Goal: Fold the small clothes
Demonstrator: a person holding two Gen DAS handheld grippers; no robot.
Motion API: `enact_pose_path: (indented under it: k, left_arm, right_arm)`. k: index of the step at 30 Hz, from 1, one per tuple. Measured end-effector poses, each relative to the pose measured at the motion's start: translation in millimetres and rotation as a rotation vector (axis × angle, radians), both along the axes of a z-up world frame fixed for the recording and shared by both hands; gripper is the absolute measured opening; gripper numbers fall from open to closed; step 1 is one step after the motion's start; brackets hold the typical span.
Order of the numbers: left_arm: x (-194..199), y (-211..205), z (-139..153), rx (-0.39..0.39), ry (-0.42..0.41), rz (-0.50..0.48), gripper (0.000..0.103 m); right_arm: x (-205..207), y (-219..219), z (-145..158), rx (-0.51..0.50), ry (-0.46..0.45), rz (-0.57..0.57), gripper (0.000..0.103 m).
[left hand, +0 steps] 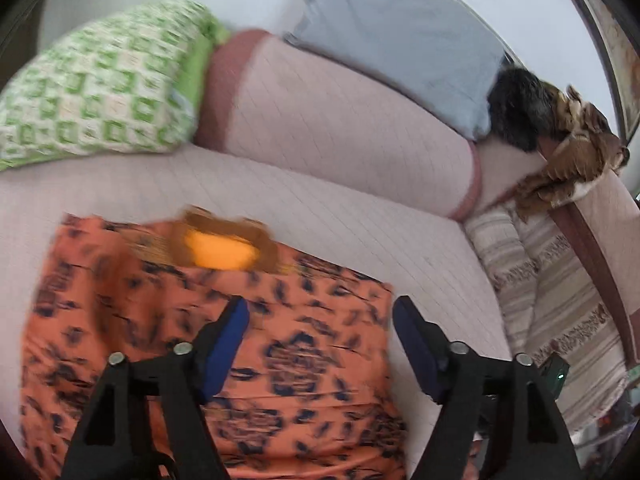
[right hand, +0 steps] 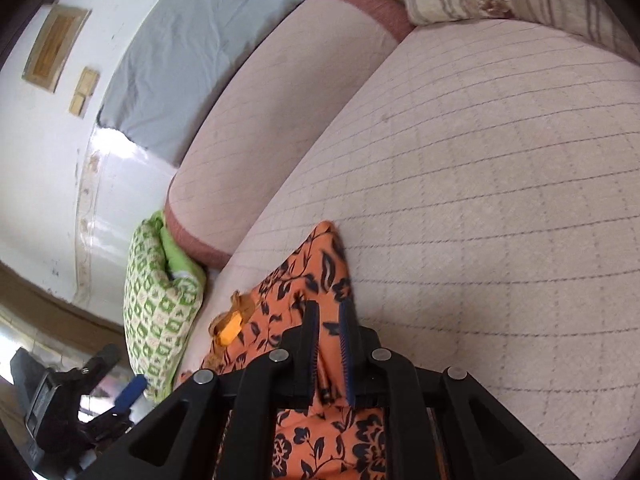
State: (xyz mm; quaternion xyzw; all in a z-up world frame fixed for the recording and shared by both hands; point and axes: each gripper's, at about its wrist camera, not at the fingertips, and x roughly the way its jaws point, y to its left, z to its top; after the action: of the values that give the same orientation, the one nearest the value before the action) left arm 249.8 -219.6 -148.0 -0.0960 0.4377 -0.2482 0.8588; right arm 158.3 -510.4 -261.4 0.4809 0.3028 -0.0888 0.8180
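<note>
Orange cloth printed with dark navy flowers, the garment (left hand: pixel 224 344) we are folding, lies flat on the quilted pale pink mattress (left hand: pixel 340 224) directly under us. In the left wrist view our left gripper (left hand: pixel 320 312) hangs over it with its blue-padded fingers (left hand: pixel 224 348) spread wide and nothing between them; the left finger sits over the fabric, the right one near the garment's right edge. The picture is blurred, so we cannot tell whether the tips touch the cloth.

In the right wrist view our right gripper (right hand: pixel 329 312) has its fingers drawn nearly together on a raised fold of the garment (right hand: pixel 316 264), with orange fabric running up between them and bunching beneath the jaws. Beyond the tips the cloth tapers to a corner lying on the mattress (right hand: pixel 500 184).

At the garment's far edge we see a brownish neck trim (left hand: pixel 236 232) with a plain yellow-orange lining (left hand: pixel 220 252) showing inside it.

Farther back, a long pink bolster (left hand: pixel 340 120) with reddish end bands lies across the bed. A green and white patterned pillow (left hand: pixel 100 84) rests against its left end, and a grey pillow (left hand: pixel 400 36) leans behind it against the pale wall. To the right, a beige striped blanket (left hand: pixel 560 280) is heaped at the mattress edge, with a brown patterned cloth (left hand: pixel 576 152) draped above it.
</note>
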Motion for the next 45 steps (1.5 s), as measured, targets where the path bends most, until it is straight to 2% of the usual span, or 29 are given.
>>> enact_pose_path:
  k: [5,11,15,18,20,23,24,26,28,30,31,35,37,38,39,40,41,43,45]
  left_arm:
    - [8.2,78.4,-20.5,0.077,-0.026,0.159,0.079]
    - [15.0,183.5,-56.2,0.178,-0.021,0.445,0.079]
    - [18.0,215.5,-79.0,0.224,-0.054,0.540,0.079]
    - [22.5,217.9,-98.6,0.271,-0.068,0.522,0.079]
    - [30.1,211.8,-112.3,0.331,-0.035,0.506,0.079]
    - [53.5,195.7,-150.4,0.530,0.116,0.415,0.079]
    - [54.6,192.6,-155.8,0.559,0.111,0.399,0.080]
    - [53.4,192.5,-148.7,0.574,0.093,0.410,0.082]
    - [55.2,196.4,-142.2,0.539,0.117,0.388,0.082]
    - [52.0,200.9,-132.2,0.507,0.085,0.400,0.082]
    - [49.5,202.3,-126.3,0.493,0.060,0.404,0.082]
    - [41.0,203.3,-104.6,0.417,-0.043,0.378,0.083]
    - [46.3,195.5,-112.4,0.429,-0.024,0.339,0.085]
    - [50.1,191.3,-124.2,0.440,0.012,0.304,0.085]
    - [56.6,186.5,-142.3,0.473,0.085,0.256,0.085]
    - [59.9,182.3,-151.2,0.515,0.116,0.240,0.087]
    - [55.8,178.2,-149.7,0.556,0.058,0.236,0.089]
    - [52.3,175.1,-142.6,0.577,0.049,0.223,0.089]
    - [45.0,179.1,-133.7,0.525,0.041,0.218,0.089]
  right_arm:
    - [12.1,18.0,-3.7,0.014,0.001,0.082,0.012]
    - [27.6,45.6,-2.2,0.020,-0.035,0.165,0.012]
    - [44.0,79.4,1.9,-0.043,-0.034,0.266,0.012]
    - [52.4,100.4,-0.4,-0.079,-0.019,0.316,0.012]
    - [56.6,109.9,-1.2,-0.106,-0.014,0.333,0.012]
    - [59.7,117.0,-3.9,-0.138,-0.004,0.342,0.012]
    - [61.5,117.9,-7.3,-0.145,0.012,0.341,0.012]
    - [66.4,115.9,-18.5,-0.164,0.086,0.320,0.012]
    - [70.6,108.8,-40.2,-0.160,0.214,0.286,0.010]
    - [66.7,98.9,-48.2,-0.083,0.186,0.268,0.010]
    - [64.2,96.5,-43.8,-0.080,0.171,0.261,0.010]
    - [55.5,98.0,-21.7,-0.176,0.083,0.234,0.012]
    - [60.4,100.9,-29.0,-0.168,0.125,0.253,0.012]
    - [64.8,101.8,-36.3,-0.161,0.172,0.265,0.012]
    - [68.8,102.8,-47.9,-0.148,0.227,0.281,0.011]
    - [71.5,103.1,-47.0,-0.144,0.216,0.274,0.011]
    - [71.3,102.3,-44.5,-0.142,0.210,0.275,0.011]
    - [70.2,101.1,-38.3,-0.142,0.214,0.288,0.011]
    - [65.5,100.6,-32.9,-0.136,0.197,0.285,0.011]
